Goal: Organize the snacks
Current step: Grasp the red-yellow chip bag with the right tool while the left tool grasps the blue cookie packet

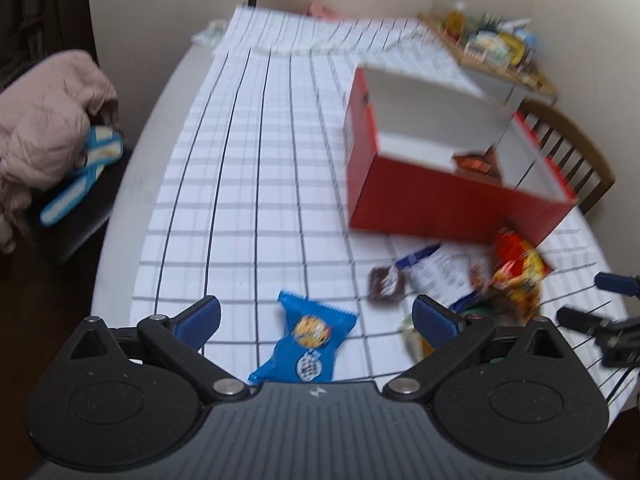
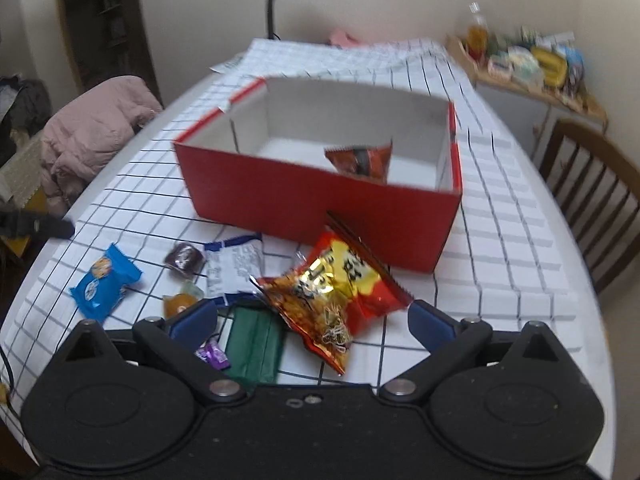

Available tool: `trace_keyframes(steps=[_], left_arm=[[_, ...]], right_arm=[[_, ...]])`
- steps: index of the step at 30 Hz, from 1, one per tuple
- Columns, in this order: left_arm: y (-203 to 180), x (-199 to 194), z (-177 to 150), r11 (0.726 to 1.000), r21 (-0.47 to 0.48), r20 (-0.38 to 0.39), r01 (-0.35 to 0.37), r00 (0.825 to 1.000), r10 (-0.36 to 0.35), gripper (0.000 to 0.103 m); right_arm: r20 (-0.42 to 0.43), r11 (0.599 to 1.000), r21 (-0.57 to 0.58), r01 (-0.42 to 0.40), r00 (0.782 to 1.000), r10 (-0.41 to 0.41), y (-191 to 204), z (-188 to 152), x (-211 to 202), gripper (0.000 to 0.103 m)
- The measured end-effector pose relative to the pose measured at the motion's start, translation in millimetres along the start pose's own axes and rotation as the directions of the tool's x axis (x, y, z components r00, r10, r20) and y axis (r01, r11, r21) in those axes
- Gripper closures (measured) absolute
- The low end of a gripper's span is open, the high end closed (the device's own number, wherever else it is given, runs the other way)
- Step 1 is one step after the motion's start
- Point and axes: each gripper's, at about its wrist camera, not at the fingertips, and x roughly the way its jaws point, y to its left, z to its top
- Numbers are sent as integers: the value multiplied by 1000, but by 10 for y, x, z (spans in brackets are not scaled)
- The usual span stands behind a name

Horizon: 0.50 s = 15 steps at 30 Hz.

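Both units over the snack pile on the checked surface (image 2: 500, 240). Left hand-held gripper (image 1: 316, 320) spread wide, nothing between the pads; the blue biscuit packet (image 1: 308, 344) lies flat just below and between the fingertips. Right hand-held gripper (image 2: 312, 320) also spread, empty, with the red-and-gold crisp bag (image 2: 340, 292) lying crumpled between its fingers, not pinched.

Red box (image 2: 320, 208) stands open just behind the pile. One dark-red packet (image 2: 360, 160) already inside, leaning near the front wall. Loose on the surface: a small brown wrapped sweet (image 2: 184, 258), a white-and-blue sachet (image 2: 236, 264), a green packet (image 2: 256, 344), a purple sweet (image 2: 212, 354).

My read: approach step, a pick for each hand, early in the job. Next: lower the left onto the blue packet and close across its narrow width. The bag is slippery foil; grab a crimped edge.
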Motion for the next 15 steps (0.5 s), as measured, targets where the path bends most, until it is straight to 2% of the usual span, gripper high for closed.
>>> trace_keyframes(steps=[6,12,15], left_arm=[[14,327,-42,999,22,-86,-26,996,28,1],[-20,537,-41,998,45,-126,-44,991,50,1],[-3,610,-49,998,38,-141,-48,989,52,5]], right_arm=[[-56,978,209,3,998,9,-188,126,272,1],[-125,932,358,53,992,-8,-293,179,576,4],[-155,907,414,75,988,-11,-333,177,680,7]])
